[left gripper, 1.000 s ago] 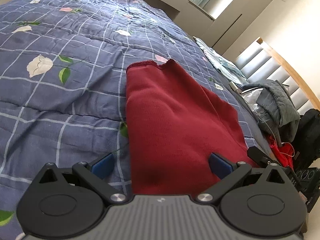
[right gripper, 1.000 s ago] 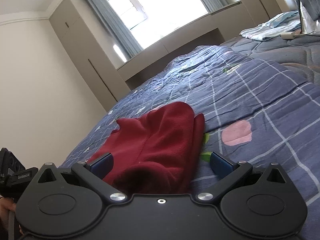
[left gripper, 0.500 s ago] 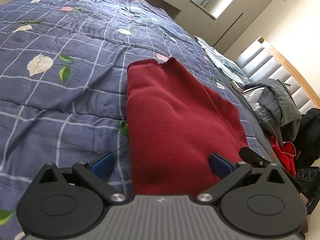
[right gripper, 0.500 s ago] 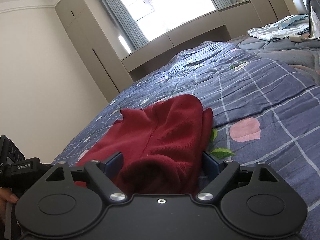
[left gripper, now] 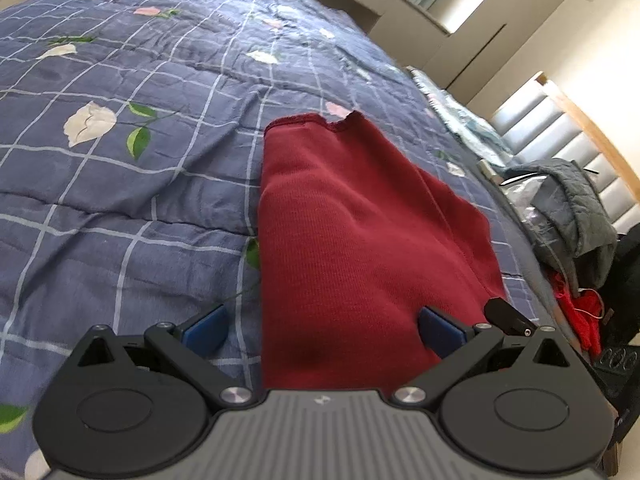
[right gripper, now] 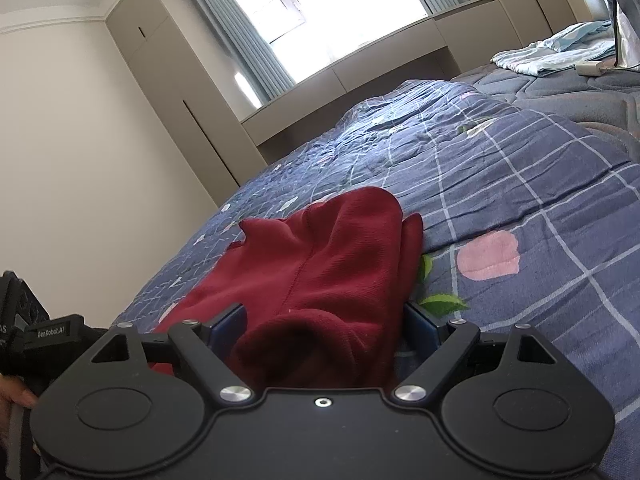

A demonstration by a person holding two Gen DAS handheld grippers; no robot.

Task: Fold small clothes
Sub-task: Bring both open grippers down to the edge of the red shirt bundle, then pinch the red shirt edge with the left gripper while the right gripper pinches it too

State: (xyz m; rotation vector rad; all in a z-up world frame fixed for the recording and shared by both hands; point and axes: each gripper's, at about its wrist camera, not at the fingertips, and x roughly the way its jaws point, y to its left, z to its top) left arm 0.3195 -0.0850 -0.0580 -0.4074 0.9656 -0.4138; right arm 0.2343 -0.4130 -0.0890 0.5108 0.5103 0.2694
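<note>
1. Narrowed since the earlier frame: right gripper (right gripper: 324, 326), whose fingers (right gripper: 228, 322) are now pressed on a bunched end of the dark red knit garment (right gripper: 320, 264).
2. Garment lies on the blue checked floral quilt (left gripper: 120, 184), apparently gripped for folding.
3. Left gripper (left gripper: 322, 326): fingers wide, holding nothing, cloth between them.

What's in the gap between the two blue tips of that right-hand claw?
A bunched end of the red garment fills the gap between the right gripper's blue pads, shown in the right wrist view.
</note>
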